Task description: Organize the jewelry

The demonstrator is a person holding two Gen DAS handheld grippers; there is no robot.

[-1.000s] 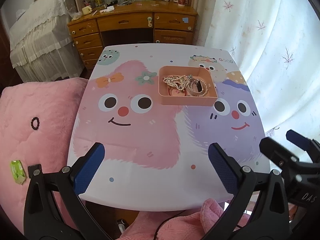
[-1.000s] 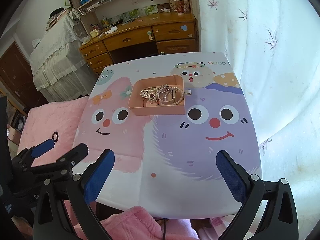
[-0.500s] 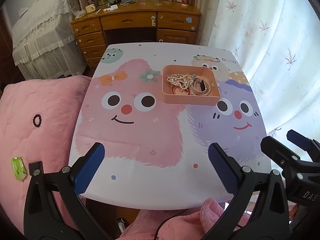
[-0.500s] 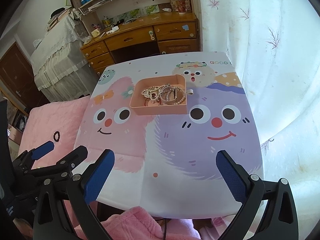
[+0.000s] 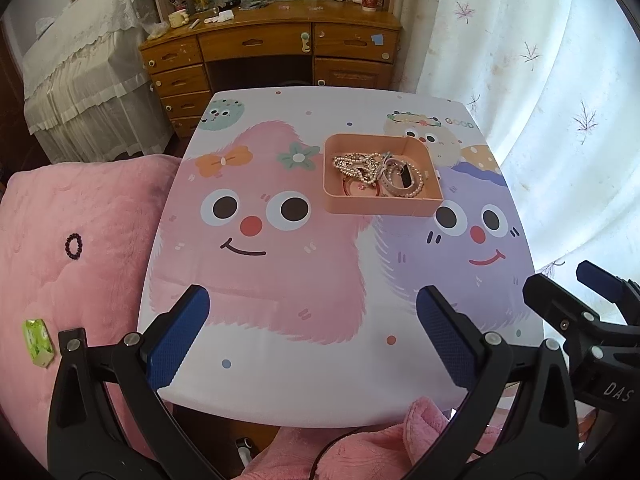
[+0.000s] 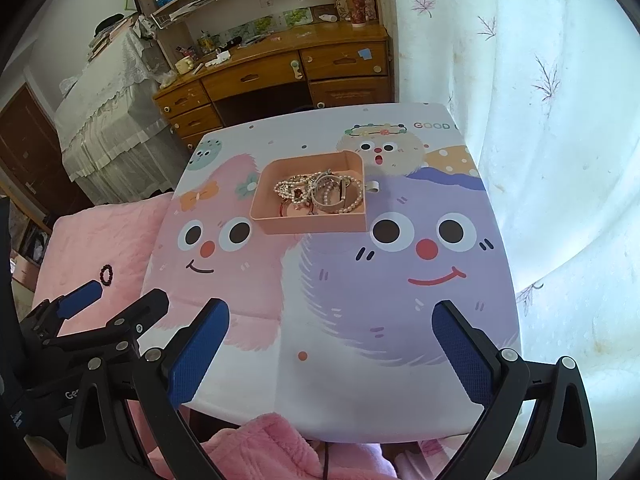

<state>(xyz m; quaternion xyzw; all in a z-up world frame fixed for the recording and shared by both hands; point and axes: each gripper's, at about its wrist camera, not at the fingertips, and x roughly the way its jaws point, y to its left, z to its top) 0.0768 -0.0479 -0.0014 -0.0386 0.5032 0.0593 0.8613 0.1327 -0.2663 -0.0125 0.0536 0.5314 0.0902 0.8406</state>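
Observation:
A pink tray (image 5: 416,205) (image 6: 312,222) sits on the far middle of the cartoon-print table (image 5: 280,344) (image 6: 360,380). It holds a tangle of jewelry (image 5: 378,172) (image 6: 320,194): pearl strands, chains and a watch-like band. A small silver piece (image 6: 373,187) lies just right of the tray. A dark bead bracelet (image 5: 73,246) (image 6: 106,274) lies on the pink cushion to the left. My left gripper (image 5: 312,338) is open and empty above the table's near edge. My right gripper (image 6: 328,350) is open and empty beside it.
A pink cushion (image 5: 80,220) borders the table's left side, with a green packet (image 5: 39,342) on it. A wooden desk (image 5: 272,48) stands behind the table. White curtains (image 5: 540,80) hang on the right. A pink cloth (image 6: 260,448) lies at the near edge.
Both grippers have moved slightly forward and tilted toward the table; the tray looks a little nearer. Both stay open and empty.

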